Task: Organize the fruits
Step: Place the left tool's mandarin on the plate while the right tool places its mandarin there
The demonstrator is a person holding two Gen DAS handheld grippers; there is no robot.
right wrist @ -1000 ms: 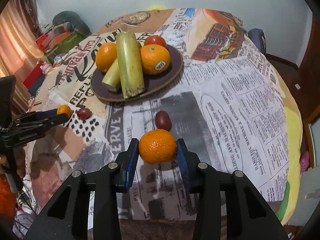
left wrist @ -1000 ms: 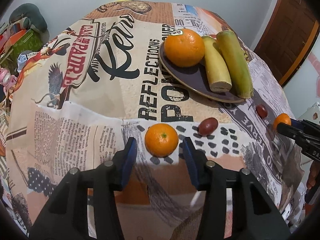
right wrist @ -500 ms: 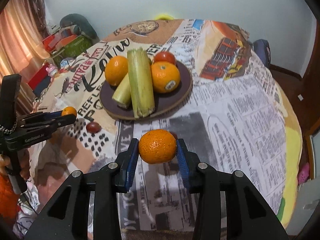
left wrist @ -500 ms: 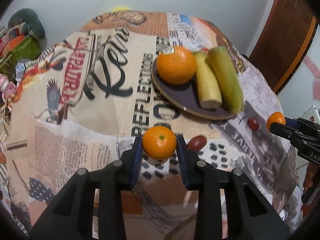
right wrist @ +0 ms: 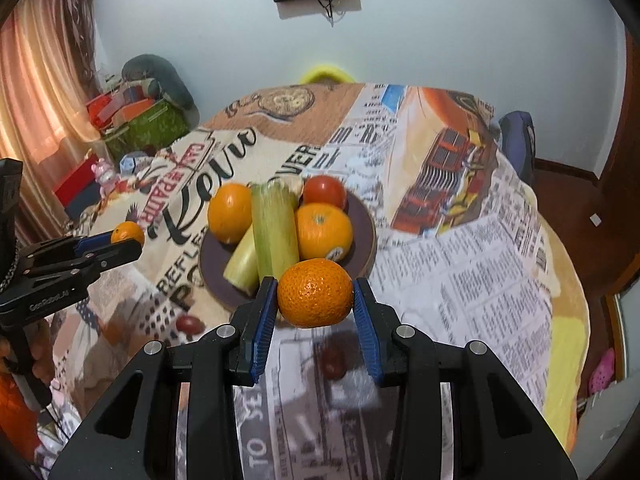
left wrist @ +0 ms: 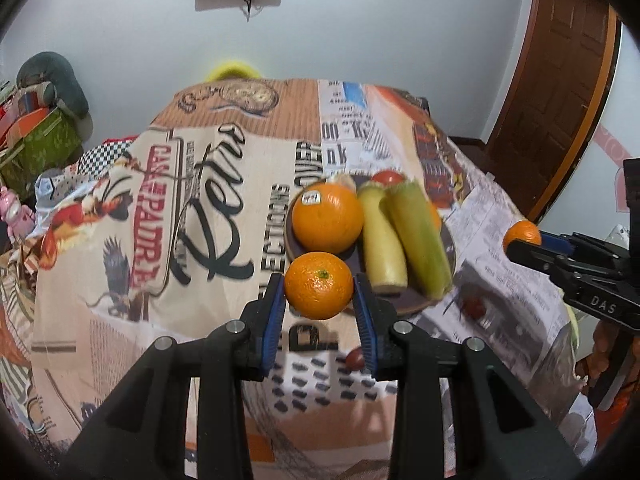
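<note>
Your left gripper (left wrist: pixel 319 297) has clamped its mandarin (left wrist: pixel 319 285) and lifted it off the cloth (left wrist: pixel 208 240). Your right gripper (right wrist: pixel 315 299) has raised its mandarin (right wrist: pixel 315 293) too, both now nearer the plate (right wrist: pixel 362 236).

Two fisheye views, each mounted behind its own gripper, angled down over the table (left wrist: pixel 224 216) toward the far wall. Left wrist view from the table's near left side, close above the plate (left wrist: pixel 416 300); right wrist view from the near right, similarly close. Shared: plate (right wrist: pixel 360 216), printed cloth, wall screen, and each other's gripper at the frame edge. Edges blurred, possibly from motion.
</note>
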